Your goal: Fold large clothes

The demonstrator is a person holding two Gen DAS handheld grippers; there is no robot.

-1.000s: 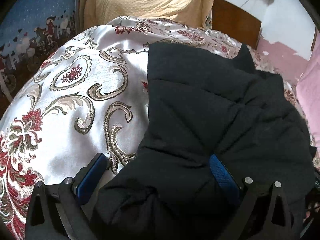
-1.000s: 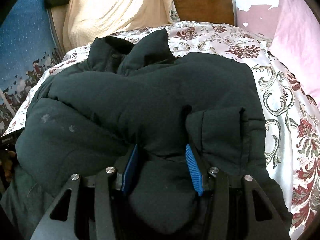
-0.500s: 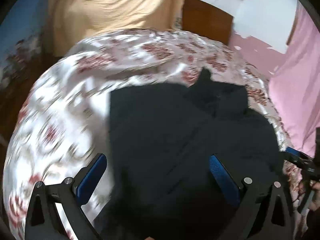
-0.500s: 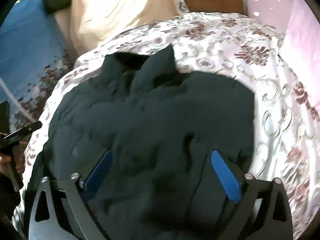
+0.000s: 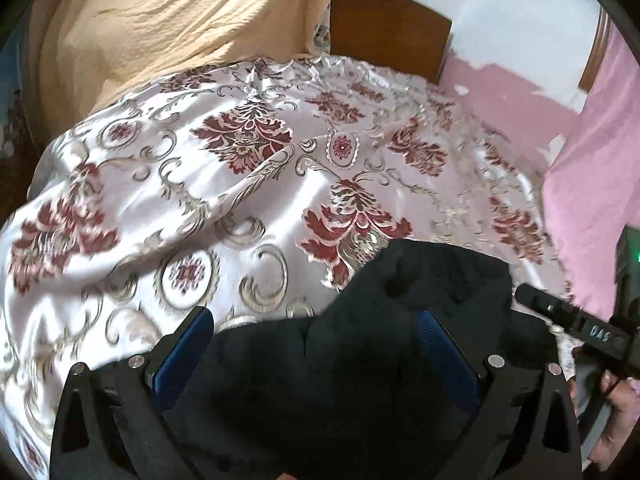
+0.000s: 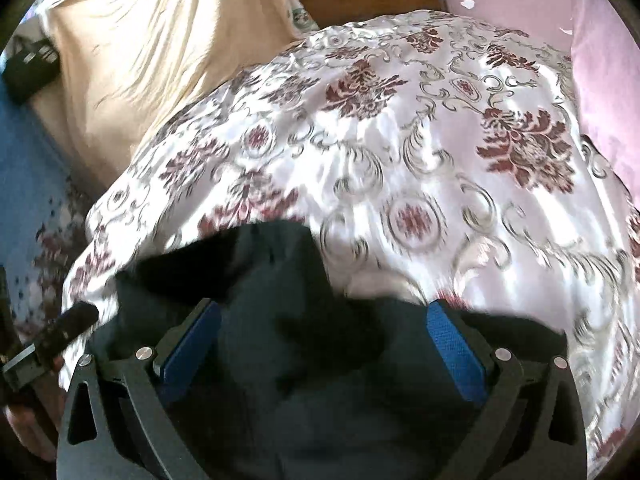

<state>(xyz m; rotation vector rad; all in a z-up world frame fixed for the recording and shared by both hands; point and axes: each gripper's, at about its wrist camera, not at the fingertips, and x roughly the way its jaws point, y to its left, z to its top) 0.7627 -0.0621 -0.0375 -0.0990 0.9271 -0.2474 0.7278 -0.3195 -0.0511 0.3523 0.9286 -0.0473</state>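
Black padded jacket (image 5: 360,380) lies bunched on the satin bedspread (image 5: 240,200). Left gripper (image 5: 316,344) and right gripper (image 6: 324,340) hover, fingers spread wide, gripping nothing, likely repositioning for the next fold.

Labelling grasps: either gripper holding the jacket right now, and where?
Nothing is held. The left gripper and right gripper are both wide open above the dark jacket, pads clear of the fabric.
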